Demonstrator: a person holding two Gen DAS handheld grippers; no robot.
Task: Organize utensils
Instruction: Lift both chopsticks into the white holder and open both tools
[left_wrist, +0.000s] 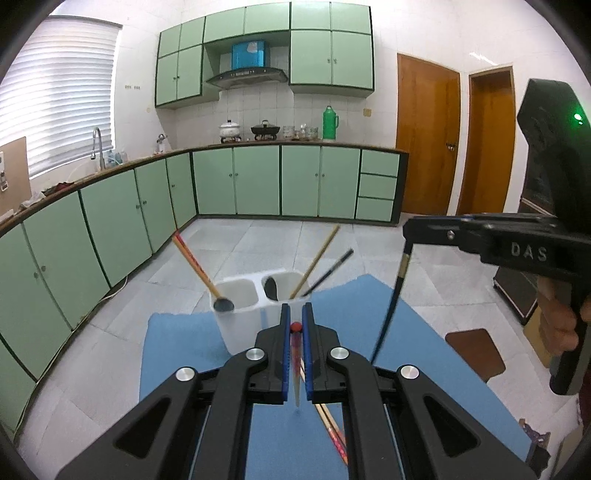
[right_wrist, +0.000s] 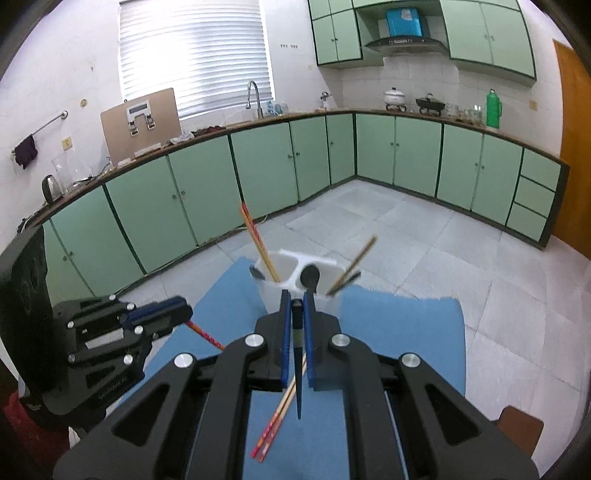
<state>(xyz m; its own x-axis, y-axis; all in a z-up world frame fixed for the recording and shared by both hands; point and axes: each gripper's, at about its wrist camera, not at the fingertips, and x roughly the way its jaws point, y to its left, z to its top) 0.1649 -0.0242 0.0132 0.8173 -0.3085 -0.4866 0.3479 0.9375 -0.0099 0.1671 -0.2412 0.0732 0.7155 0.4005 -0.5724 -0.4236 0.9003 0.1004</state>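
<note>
L claw (left_wrist: 295, 317) clamped on red chopstick (left_wrist: 296, 354), tip hanging down over blue mat (left_wrist: 184, 354). R claw (right_wrist: 297, 304) clamped on black chopstick (right_wrist: 298, 369), also pointing down. White holder (right_wrist: 295, 291) just ahead of both claws, w/ spoons + chopsticks inside. Loose pair (right_wrist: 277, 417) on mat below R claw.

Ahead of the gripper we see green base cabinets (left_wrist: 258, 181) along the far wall, with a white pot (left_wrist: 229, 129), a black wok (left_wrist: 265, 129) and a green thermos (left_wrist: 330, 123) on the counter above them. Up and left of it, a blinded window (left_wrist: 55, 92) over a faucet (left_wrist: 96, 142); right of it, two wooden doors (left_wrist: 426, 140). Below lies blue cloth (left_wrist: 177, 354).
</note>
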